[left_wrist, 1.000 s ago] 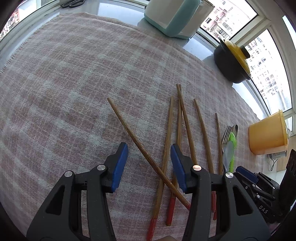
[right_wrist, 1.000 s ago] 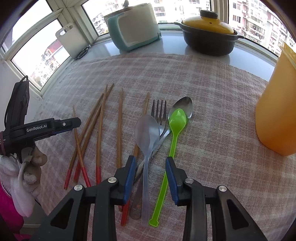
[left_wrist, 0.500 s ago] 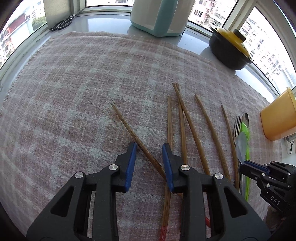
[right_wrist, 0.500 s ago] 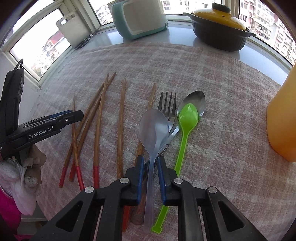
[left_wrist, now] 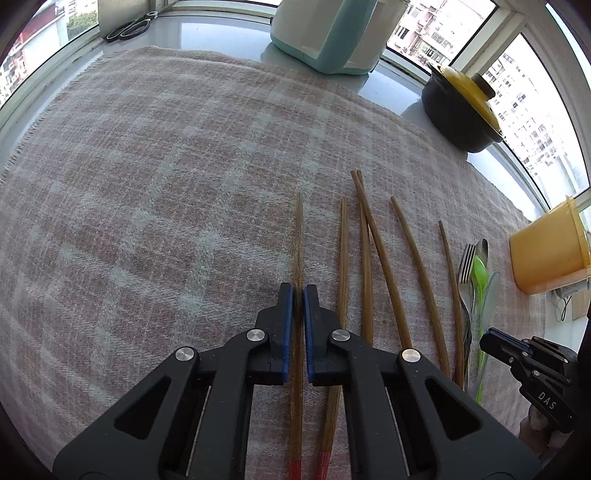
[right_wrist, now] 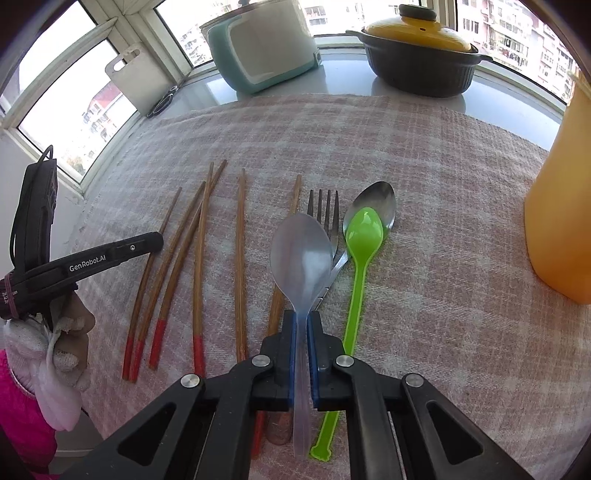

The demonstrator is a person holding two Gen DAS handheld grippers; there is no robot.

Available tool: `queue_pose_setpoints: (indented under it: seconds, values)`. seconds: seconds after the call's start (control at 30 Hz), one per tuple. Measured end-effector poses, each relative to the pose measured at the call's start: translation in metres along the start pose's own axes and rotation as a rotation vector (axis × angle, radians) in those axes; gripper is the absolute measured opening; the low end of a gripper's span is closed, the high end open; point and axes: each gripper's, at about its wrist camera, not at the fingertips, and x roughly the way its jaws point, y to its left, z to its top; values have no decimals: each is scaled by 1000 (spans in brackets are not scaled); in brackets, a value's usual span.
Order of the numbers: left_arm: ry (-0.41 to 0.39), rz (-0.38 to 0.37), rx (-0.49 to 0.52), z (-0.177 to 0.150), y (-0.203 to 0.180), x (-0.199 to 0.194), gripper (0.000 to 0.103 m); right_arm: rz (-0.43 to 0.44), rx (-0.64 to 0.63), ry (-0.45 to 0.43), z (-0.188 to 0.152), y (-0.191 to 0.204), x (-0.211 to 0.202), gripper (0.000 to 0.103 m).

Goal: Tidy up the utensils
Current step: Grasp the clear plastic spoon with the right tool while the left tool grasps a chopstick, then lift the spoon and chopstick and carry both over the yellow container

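left tool point(left_wrist: 298, 291): my left one is clamped on a single chopstick point(left_wrist: 297, 236), blue pads tight on both sides, shaft running straight ahead out past the tips.
right tool point(right_wrist: 302, 319): clamped on the handle of the clear spoon point(right_wrist: 301, 254), bowl out ahead of the tips.
other chopsticks point(left_wrist: 369, 258): just right of my left tool, lying on the plaid cloth point(left_wrist: 147, 184), two of them crossing.
green spoon point(right_wrist: 360, 251): just right of my right tool, beside the clear spoon; its bowl overlaps the metal spoon point(right_wrist: 378, 197).
fork point(right_wrist: 325, 210): ahead of the right tool, partly under the clear spoon's bowl.
only in left view: scissors point(left_wrist: 127, 27) far ahead-left on the bench; the right tool seen from the side at the far right edge.
only in right view: red chopstick ends, white cutting board point(right_wrist: 138, 79) ahead-left, gloved hand point(right_wrist: 55, 343) on the left tool, pink sleeve.
both views: teal appliance point(right_wrist: 258, 48), black pot with yellow lid point(right_wrist: 421, 48), orange container point(right_wrist: 561, 206) to the right.
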Motion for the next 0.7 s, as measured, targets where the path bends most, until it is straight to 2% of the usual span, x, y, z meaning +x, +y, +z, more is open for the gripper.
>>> queue_pose_setpoints:
  seconds: [0.23, 0.37, 0.53, 0.7]
  values:
    - [-9, -40, -26, -5, 5, -11, 4, -3, 33, -35, -4, -5, -9, 3]
    - [-37, -42, -12, -9, 4, -23, 4, -38, 13, -69, -8, -2, -16, 3]
    - [-79, -41, -6, -13, 3, -39, 3, -36, 16, -99, -11, -1, -27, 3]
    - [-129, -78, -17, -16, 1, -62, 3, -50, -1, -137, -13, 3, -41, 3]
